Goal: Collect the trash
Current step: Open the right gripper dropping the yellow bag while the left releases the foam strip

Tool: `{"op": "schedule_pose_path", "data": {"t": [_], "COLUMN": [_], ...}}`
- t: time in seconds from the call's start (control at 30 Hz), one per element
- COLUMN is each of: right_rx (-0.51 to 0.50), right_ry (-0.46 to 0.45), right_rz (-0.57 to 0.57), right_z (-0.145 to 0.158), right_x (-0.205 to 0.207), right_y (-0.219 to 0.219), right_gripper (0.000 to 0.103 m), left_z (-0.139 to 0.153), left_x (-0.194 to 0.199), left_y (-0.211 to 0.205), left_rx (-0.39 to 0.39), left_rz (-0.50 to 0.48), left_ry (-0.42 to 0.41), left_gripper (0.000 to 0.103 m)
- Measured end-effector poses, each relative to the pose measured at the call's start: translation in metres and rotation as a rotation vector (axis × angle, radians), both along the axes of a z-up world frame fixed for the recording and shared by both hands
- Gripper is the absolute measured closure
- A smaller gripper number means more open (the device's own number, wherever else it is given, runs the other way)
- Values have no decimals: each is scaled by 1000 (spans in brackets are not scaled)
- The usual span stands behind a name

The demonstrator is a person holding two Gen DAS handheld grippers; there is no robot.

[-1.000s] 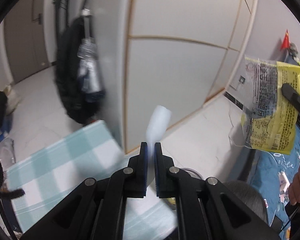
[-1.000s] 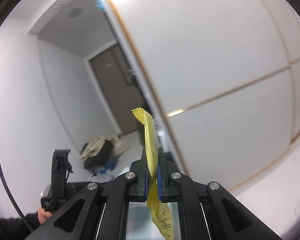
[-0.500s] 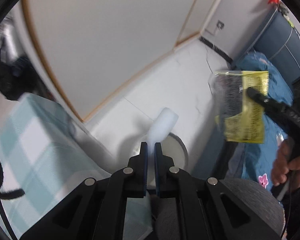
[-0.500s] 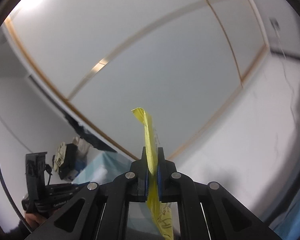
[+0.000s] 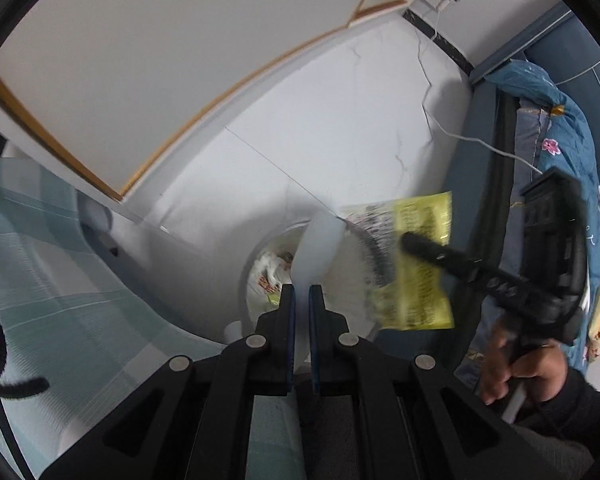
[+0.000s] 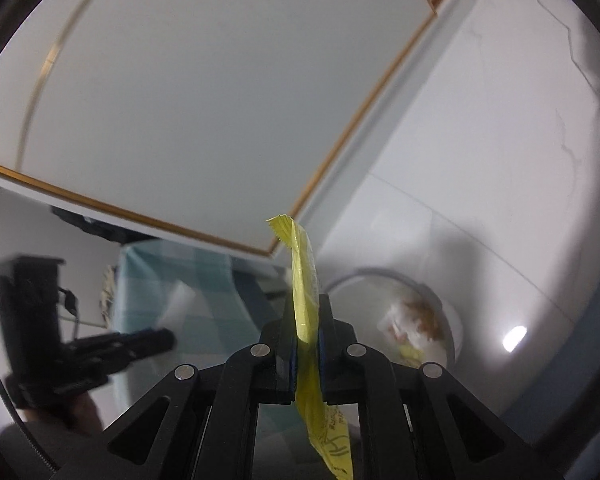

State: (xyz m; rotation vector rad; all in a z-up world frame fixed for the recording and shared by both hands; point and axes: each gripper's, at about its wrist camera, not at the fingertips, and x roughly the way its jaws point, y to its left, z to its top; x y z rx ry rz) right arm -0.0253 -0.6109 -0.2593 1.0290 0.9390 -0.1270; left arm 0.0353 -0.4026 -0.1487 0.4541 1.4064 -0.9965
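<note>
In the left wrist view, a surface under a teal checked cloth [image 5: 40,280] fills the left side. At centre the left gripper [image 5: 302,300] is pinched on a white folded slip of paper [image 5: 318,250], which stands up over a round white trash bin [image 5: 256,280] on the pale tiled floor [image 5: 340,120]; crumpled wrappers [image 5: 270,276] lie inside the bin. Just right of the paper, the right gripper [image 5: 410,240] grips a yellow printed snack wrapper [image 5: 416,264] near the bin's rim, with the person's hand [image 5: 520,364] on its handle. A bed with blue floral bedding [image 5: 560,128] lies at far right.

In the right wrist view, the left gripper [image 6: 166,338] sits at left with the white paper [image 6: 178,306]. At centre, the right gripper [image 6: 306,334] clamps the yellow wrapper [image 6: 304,280] edge-on. The bin [image 6: 450,320] stands to the right.
</note>
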Motion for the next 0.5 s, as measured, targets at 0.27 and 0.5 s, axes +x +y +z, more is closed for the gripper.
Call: {"op": "schedule_pose_path", "data": {"t": [0.27,0.5], "right_rx": [27,27], "right_ry": [141,165], "right_rz": [49,38], "right_z": [-43,-49], "right_x": [-4,-17], "right_y": [11,16], "right_gripper": [91,65], "left_z": [-24,-43], "left_x": [1,-4], "left_y": [-16,-30], "left_rx": [39,82], "left_rz": [-20,-85], "left_ry": [86,161], "left_gripper": [100,97]}}
